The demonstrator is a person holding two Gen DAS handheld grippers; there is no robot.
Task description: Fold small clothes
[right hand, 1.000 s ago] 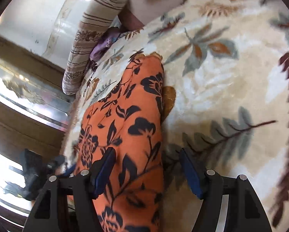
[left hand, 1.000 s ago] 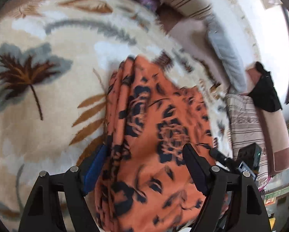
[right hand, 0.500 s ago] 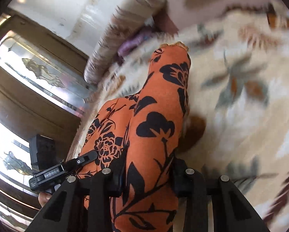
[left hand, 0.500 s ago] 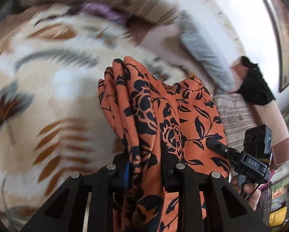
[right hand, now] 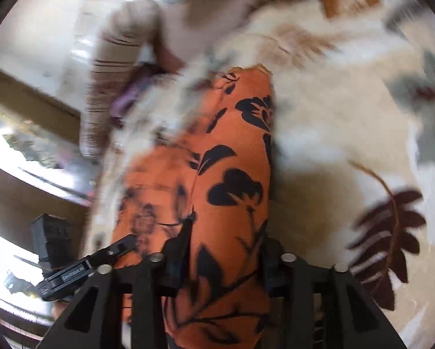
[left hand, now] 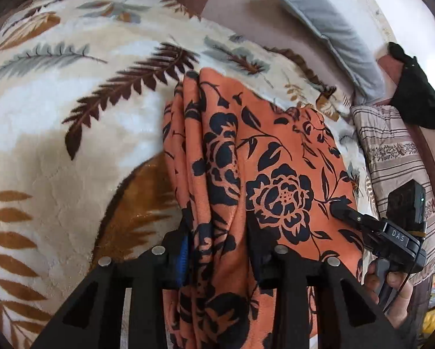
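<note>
An orange garment with black flowers (left hand: 275, 151) lies folded lengthwise on a cream leaf-patterned blanket (left hand: 57, 116). My left gripper (left hand: 217, 229) has a bunched edge of it between its pads; the jaws are opening, and the cloth still fills the gap. In the right wrist view, which is blurred, the same garment (right hand: 232, 151) runs up from my right gripper (right hand: 223, 232). Its jaws are also opening around the fold that they still touch. Each gripper shows in the other's view: the right one (left hand: 345, 209) at the garment's right edge, the left one (right hand: 121, 244) at the lower left.
A grey pillow (left hand: 333, 29), a striped cushion (left hand: 392, 157) and a black cloth (left hand: 415, 99) lie past the blanket's right side. A striped bolster (right hand: 112, 67) and a purple cloth (right hand: 130, 99) sit at the far end. A hand (left hand: 392, 290) holds the right gripper.
Both grippers closed onto the garment's near edge and carried it across the blanket. The jaws now stand a little wider than half a second ago.
</note>
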